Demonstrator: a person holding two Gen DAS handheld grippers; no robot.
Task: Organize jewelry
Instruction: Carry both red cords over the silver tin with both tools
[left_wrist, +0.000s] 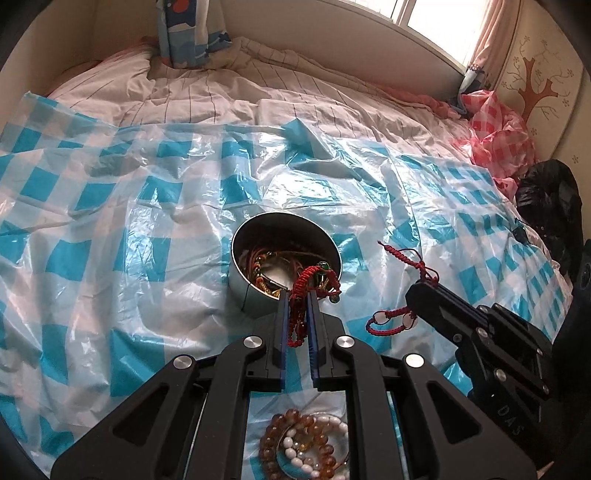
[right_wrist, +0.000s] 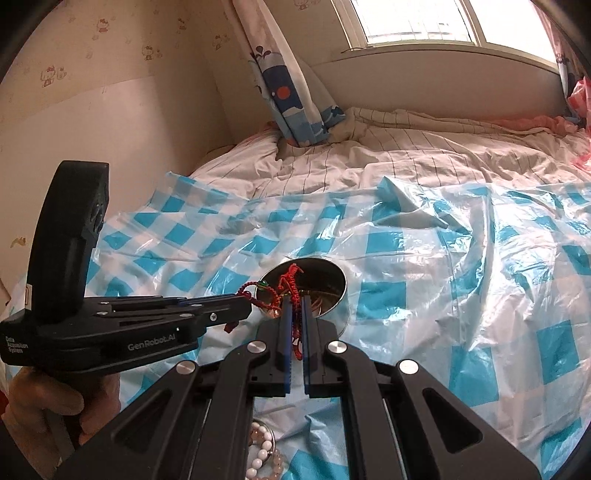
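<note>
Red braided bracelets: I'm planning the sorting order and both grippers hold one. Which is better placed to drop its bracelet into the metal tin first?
Probably left. The left gripper holds its red bracelet at the tin's rim; the right gripper holds its own beside the tin.

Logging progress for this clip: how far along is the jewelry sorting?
Done: the round metal tin already holds several cords and beads. In hand: the left tool and right tool each pinch a red braided cord bracelet. Left: the amber and white bead bracelets lie outside the tin.

The bead bracelets (left_wrist: 306, 446) run off the bottom edge, partly hidden behind the left tool (left_wrist: 296, 295).
</note>
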